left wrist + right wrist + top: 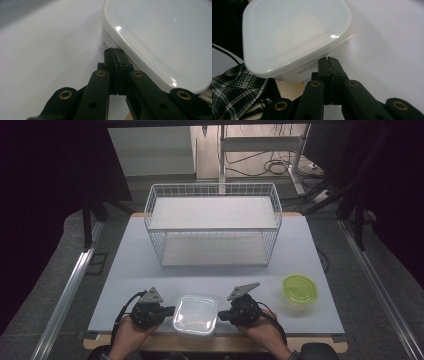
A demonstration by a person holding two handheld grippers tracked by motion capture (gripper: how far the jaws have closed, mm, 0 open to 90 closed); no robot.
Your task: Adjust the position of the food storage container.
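White lidded plastic container [195, 314] at the bench [150, 270] front edge, between closed left tongs [169, 310] and closed right tongs [223, 315], tips pressing its side walls, nothing pinched

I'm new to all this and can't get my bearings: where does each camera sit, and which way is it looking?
High view: above the person's side, looking forward and down at the table; both hands, left gripper, right gripper.
Left gripper view: rides that gripper, looking along its shut jaws at the white lidded container.
Right gripper view: likewise, from the opposite side; a plaid sleeve.
All three share the container.
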